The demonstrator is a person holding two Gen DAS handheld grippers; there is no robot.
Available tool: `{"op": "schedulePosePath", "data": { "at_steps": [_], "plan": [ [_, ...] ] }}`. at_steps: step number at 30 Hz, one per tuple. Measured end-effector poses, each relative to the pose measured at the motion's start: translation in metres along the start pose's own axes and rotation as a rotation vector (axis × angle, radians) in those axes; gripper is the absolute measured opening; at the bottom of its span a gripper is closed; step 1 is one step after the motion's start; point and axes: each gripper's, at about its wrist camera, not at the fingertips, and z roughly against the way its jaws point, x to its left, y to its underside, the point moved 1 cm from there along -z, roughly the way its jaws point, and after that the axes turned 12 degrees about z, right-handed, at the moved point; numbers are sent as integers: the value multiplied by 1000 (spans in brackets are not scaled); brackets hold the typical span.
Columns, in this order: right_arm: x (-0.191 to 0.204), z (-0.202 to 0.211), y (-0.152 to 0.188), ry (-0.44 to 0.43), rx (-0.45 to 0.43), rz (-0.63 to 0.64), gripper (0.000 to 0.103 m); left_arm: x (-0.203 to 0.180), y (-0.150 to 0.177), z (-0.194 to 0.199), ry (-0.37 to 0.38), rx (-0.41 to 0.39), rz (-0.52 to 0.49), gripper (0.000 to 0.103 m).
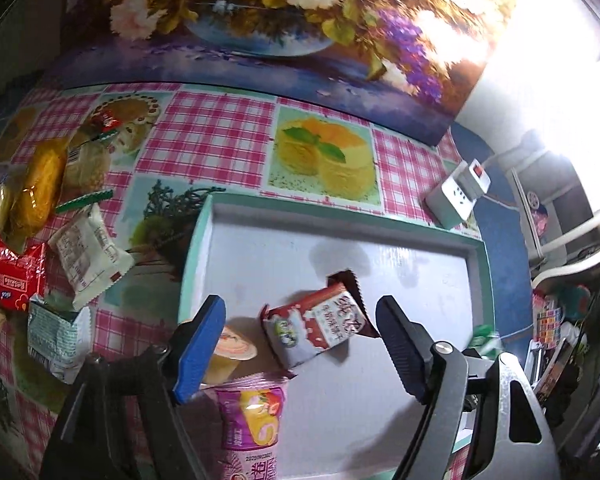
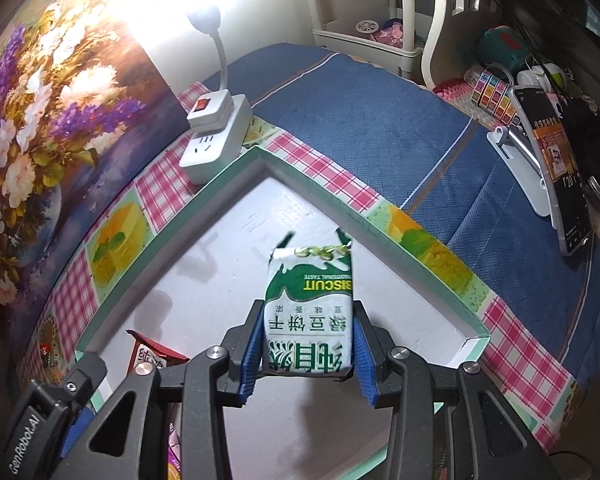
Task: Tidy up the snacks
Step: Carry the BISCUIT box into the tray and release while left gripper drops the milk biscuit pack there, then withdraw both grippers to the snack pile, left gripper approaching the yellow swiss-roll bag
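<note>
snacks are going into a shallow white tray (image 1: 204, 240) with a mint-green rim, set on a pink checked tablecloth (image 1: 220, 128) with cake pictures. the left gripper (image 1: 300, 344) hangs over the tray with its jaws spread apart and nothing pressed between them; a red and white snack packet (image 1: 316, 326) lies tilted on the tray floor in the gap, clear of both pads. just beside it sit a small jelly cup (image 1: 232, 354) and a pink packet (image 1: 256, 408), partly under the left finger. the right gripper (image 2: 306, 344) is clamped on a green and white biscuit packet (image 2: 310, 304), its blue pads pressing both long sides, held above the tray near the far corner. loose snacks (image 1: 40, 220) lie heaped on the cloth off to the tray's left. a white power strip (image 2: 216, 140) with a red switch stands just beyond the tray's rim, before a flower painting (image 1: 260, 12).
</note>
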Motion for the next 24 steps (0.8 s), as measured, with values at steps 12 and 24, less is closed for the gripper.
{"op": "schedulePosePath", "data": {
  "at_steps": [12, 24],
  "plan": [
    [20, 1, 2, -2, -1, 86, 72, 49, -22, 20, -119, -124, 82, 95],
    [40, 1, 9, 2, 3, 167, 92, 102, -34, 45, -272, -234, 147, 98]
  ]
}}
